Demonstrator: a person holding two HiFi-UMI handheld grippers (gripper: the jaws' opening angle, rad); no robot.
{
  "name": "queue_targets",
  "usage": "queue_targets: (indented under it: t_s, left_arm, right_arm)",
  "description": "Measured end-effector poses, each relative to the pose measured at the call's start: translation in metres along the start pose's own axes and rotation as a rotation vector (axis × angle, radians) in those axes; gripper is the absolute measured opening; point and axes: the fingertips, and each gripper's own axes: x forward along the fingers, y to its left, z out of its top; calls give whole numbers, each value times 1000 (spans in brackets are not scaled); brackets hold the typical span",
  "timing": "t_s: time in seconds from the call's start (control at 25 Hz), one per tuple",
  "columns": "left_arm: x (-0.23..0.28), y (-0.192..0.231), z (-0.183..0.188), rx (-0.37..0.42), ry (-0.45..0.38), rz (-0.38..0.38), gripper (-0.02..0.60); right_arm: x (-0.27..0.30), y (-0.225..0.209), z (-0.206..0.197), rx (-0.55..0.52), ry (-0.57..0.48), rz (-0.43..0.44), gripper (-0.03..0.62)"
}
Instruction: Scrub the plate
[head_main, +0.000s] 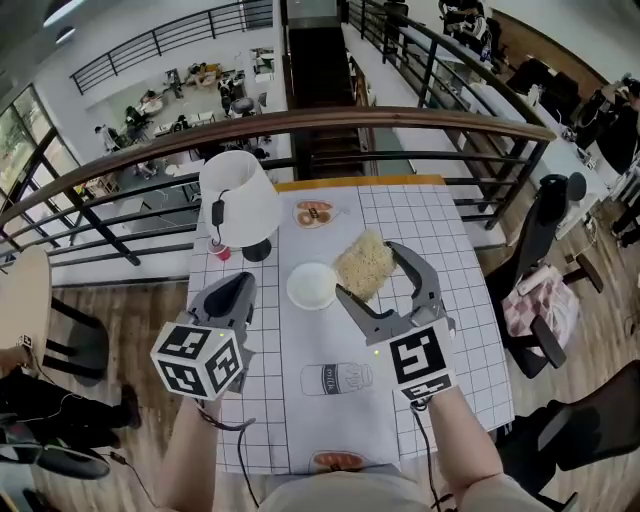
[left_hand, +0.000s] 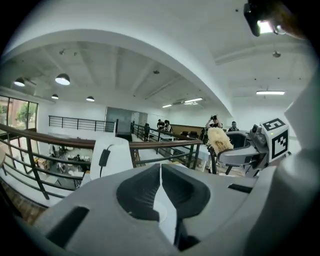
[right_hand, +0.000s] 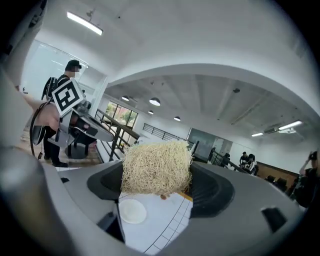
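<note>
A small white plate (head_main: 312, 285) lies on the grid-patterned tablecloth (head_main: 440, 260) near the table's middle. It shows below the jaws in the right gripper view (right_hand: 133, 211). My right gripper (head_main: 368, 268) is shut on a pale yellow fibrous scrubber (head_main: 363, 264), held in the air just right of the plate. The scrubber (right_hand: 157, 167) fills the gap between the right gripper (right_hand: 157, 176) jaws. My left gripper (head_main: 238, 285) hovers left of the plate, shut with nothing in it. Its jaws (left_hand: 160, 172) meet edge to edge. From there the scrubber (left_hand: 219, 139) shows at the right.
A lamp with a white shade (head_main: 238, 198) stands at the table's back left, with a small red cup (head_main: 220, 251) by its base. Flat printed pictures of a bottle (head_main: 337, 378) and food (head_main: 314, 213) mark the cloth. A railing (head_main: 400, 125) runs behind the table.
</note>
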Motion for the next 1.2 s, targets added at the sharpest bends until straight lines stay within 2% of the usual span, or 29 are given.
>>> queue_targets:
  t_s: [0.12,0.24,0.36,0.6,0.84,1.08,1.2]
  left_arm:
    - [-29,-22,36,59,-101,20,21]
    - [-55,-45,65,83,-203,24,15]
    - [-74,-66,76,94,-248,19,14]
    - [-104,-82,62,148,-245,83,14]
    - [-125,-108,36,182,-221,102,14]
    - [-137,-124,17,130,-241,98,14]
    - [-137,-132,10,147,-234,87,14]
  right_arm:
    - [-38,-5,38,17,-107,-17,376]
    - [-71,-7,67,32,-182,-34,376]
    - [-102,-5,84,49,-233,-34,376]
    - [-142,11,94,-16,-269,-10,376]
    - [-162,32,85,-51,-273,37,376]
    - [-175,48,65,10,-244,82,376]
    - [-177,58,58,31,-229,108,376]
